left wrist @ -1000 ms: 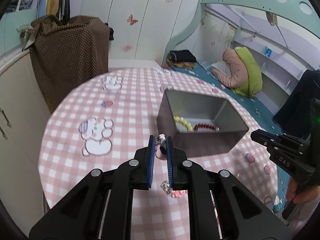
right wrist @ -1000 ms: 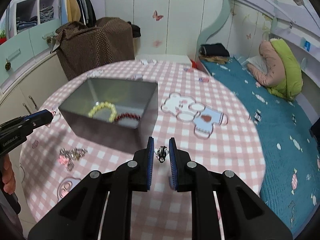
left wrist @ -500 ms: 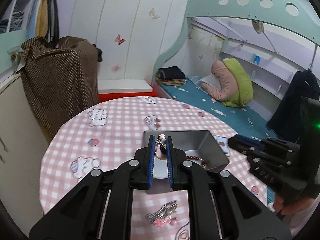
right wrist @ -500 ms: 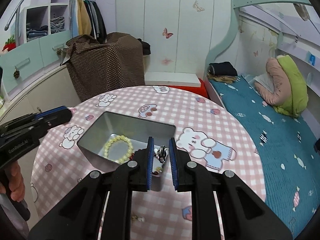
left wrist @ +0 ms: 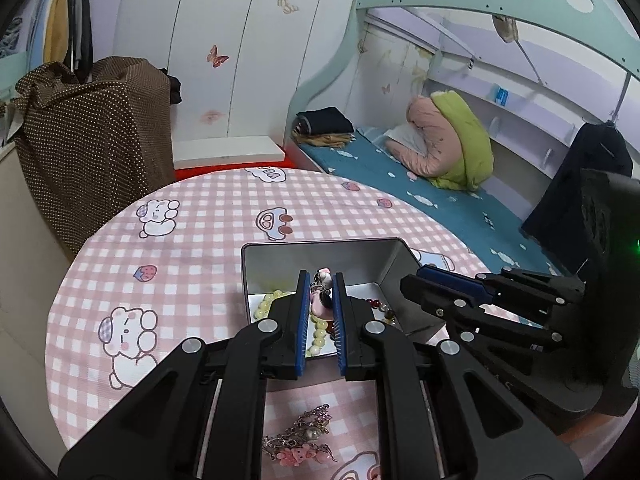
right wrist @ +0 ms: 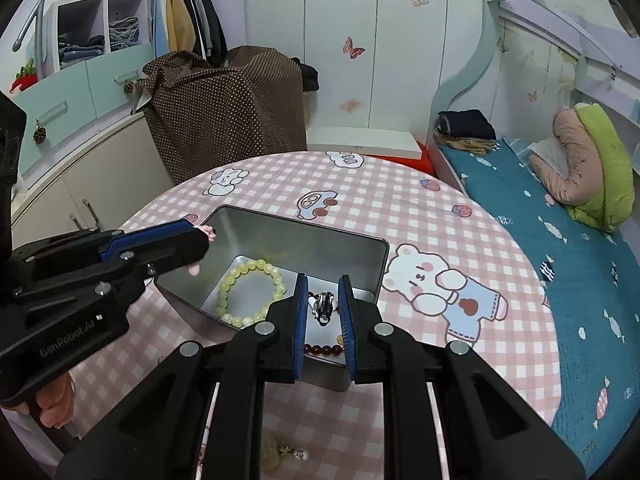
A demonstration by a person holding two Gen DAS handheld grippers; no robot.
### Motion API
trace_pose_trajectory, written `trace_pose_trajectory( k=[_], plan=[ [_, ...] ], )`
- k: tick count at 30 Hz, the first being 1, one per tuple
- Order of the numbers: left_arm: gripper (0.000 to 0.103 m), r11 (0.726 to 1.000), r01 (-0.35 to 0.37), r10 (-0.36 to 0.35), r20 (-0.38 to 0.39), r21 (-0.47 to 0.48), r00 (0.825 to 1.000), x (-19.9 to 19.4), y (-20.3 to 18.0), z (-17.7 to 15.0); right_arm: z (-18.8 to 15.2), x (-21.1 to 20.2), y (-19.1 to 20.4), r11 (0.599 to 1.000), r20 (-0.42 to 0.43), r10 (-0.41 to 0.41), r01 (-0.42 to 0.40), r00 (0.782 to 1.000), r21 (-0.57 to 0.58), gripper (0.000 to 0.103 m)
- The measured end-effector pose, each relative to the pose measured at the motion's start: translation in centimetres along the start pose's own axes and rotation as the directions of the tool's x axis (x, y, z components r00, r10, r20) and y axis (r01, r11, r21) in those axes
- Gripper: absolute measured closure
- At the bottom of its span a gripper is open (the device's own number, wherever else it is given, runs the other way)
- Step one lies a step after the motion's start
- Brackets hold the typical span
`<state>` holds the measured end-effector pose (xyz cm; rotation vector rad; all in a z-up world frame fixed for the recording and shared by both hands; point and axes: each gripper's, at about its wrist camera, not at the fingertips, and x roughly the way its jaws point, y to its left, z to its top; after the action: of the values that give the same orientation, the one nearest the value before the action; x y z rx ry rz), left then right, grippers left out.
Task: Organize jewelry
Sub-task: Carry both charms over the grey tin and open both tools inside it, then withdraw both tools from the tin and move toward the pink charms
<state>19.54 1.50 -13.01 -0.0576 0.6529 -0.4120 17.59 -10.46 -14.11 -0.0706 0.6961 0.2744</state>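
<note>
Jewelry is split between a metal tin (left wrist: 394, 254) on the round worktop (left wrist: 200, 216) and the two claws held over it. The tin sits open on the pink checked cloth, and on its floor lie a pale yellow bead bracelet (right wrist: 250, 294) and a dark red bead bracelet (right wrist: 324, 349), the red one nearer the tin's right wall.

The left claw (left wrist: 320, 300) is closed on a pink charm piece (left wrist: 320, 302), pinched between its blue pads and hanging above the tin's near edge. In the right wrist view the same claw comes in from the left, its tip over the tin's left rim with a bit of pink showing at the end.

The right claw (right wrist: 323, 308) grips a small black and silver trinket (right wrist: 323, 307) between its pads, held above the tin's interior near the red beads. In the left wrist view this claw reaches in from the right, over the tin's right corner.

Outside the tin, on the cloth close to the person, lies a tangle of silver chain with pink charms (left wrist: 298, 438). A bed (right wrist: 540, 216) with a teal cover stands beside the worktop.
</note>
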Motion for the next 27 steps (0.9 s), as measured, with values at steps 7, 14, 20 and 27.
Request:
trace_pose_trajectory(
  k=[7,14,20,27],
  plan=[
    [0.059,0.999,-0.041,0.041,0.001,0.006,0.999,-0.1,0.0,-0.1,0.1,-0.6,-0.7,0.997,0.034,-0.075,0.075,0.997,0.01,0.041],
    [0.057,0.999,-0.053,0.053,-0.008,-0.003,0.999,-0.3,0.3,-0.3,0.0,-0.8,-1.6,0.995,0.028,-0.091,0.09,0.996,0.032,0.038],
    [0.057,0.998,-0.055,0.055,-0.006,-0.002,0.998,-0.7,0.3,-0.3,-0.2,-1.3,-1.8,0.995,0.031,-0.098,0.097,0.995,0.039,0.038],
    [0.048,0.998,-0.056,0.056,-0.001,-0.005,0.998,-1.3,0.3,-0.4,-0.6,-2.1,-1.7,0.993,0.036,-0.116,0.115,0.993,0.042,0.028]
  ],
)
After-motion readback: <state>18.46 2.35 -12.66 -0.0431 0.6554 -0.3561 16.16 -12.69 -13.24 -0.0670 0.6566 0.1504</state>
